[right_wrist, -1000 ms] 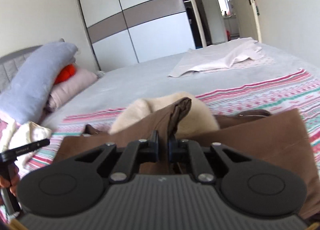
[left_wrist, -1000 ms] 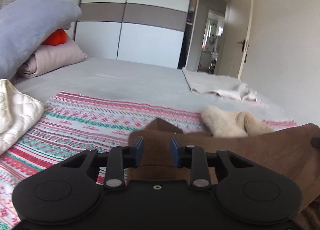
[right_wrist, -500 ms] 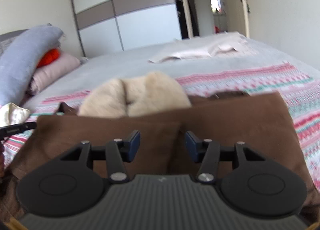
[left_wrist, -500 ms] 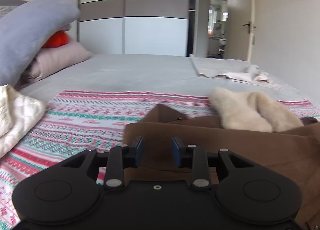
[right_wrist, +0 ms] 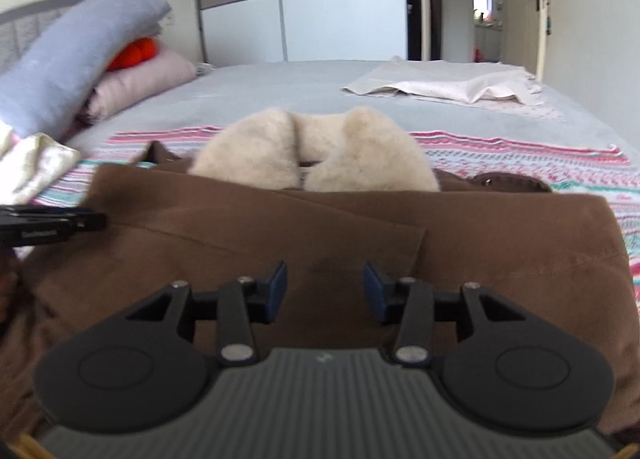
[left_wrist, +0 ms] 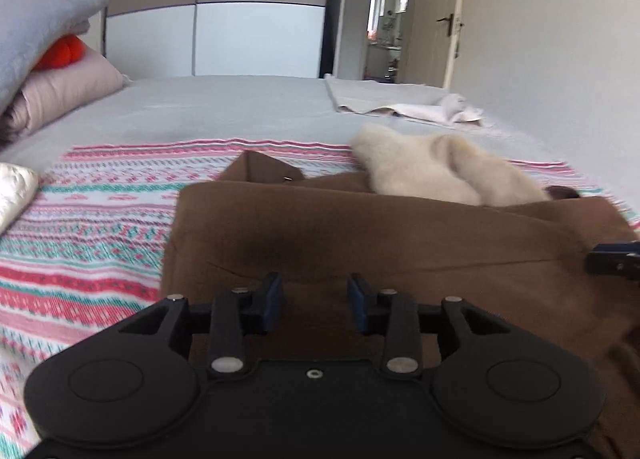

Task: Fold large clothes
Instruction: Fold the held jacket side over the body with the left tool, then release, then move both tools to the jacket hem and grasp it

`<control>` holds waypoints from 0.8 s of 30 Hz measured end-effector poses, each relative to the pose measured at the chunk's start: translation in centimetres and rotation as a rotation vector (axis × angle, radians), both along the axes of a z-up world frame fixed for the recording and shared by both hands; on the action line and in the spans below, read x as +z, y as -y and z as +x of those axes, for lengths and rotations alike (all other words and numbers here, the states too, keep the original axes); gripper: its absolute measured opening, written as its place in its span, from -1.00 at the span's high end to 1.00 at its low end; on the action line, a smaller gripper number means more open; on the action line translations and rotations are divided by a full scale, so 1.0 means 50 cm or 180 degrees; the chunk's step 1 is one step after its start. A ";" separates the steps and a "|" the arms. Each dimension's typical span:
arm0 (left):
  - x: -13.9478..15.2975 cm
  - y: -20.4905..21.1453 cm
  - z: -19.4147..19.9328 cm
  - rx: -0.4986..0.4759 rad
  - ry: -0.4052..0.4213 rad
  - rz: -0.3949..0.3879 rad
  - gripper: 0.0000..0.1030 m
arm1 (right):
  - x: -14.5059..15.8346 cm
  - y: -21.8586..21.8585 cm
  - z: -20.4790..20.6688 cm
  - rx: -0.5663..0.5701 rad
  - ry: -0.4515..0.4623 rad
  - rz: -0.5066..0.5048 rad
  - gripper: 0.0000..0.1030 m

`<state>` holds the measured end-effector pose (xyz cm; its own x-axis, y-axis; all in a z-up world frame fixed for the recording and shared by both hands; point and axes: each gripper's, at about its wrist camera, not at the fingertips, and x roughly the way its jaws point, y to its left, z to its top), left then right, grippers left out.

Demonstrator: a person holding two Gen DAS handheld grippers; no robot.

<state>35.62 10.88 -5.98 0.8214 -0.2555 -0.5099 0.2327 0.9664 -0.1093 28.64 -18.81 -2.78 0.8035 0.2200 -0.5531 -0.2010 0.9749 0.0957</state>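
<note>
On the striped blanket (left_wrist: 100, 227) lies my brown coat (right_wrist: 320, 227), folded over, fleece collar (right_wrist: 312, 155) showing beyond. My right gripper (right_wrist: 325, 286) pinched a fold a second ago; its jaws now stand apart, empty, slightly closing. My left gripper (left_wrist: 314, 301) spreads, releasing.

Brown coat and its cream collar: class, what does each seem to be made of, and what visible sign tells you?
Brown coat: looks like suede or a brushed, suede-like fabric; matte, with a soft nap and stitched seams. Real or faux cannot be told.
Cream collar: looks like fleece or shearling-style pile; fluffy, with fuzzy edges.
</note>
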 end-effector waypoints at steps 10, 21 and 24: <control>0.040 0.020 -0.157 0.0039 -0.0234 0.0072 0.04 | 0.024 0.049 -0.131 -0.0154 -0.0364 0.0142 0.13; 0.115 -0.052 -0.387 0.0217 -0.0175 -0.0184 -0.92 | 0.141 0.176 -0.404 -0.0148 -0.0017 0.0281 -0.93; 0.116 -0.082 -0.431 0.0223 -0.0238 -0.0274 -0.99 | 0.143 0.206 -0.468 -0.0179 0.0010 0.0282 -0.99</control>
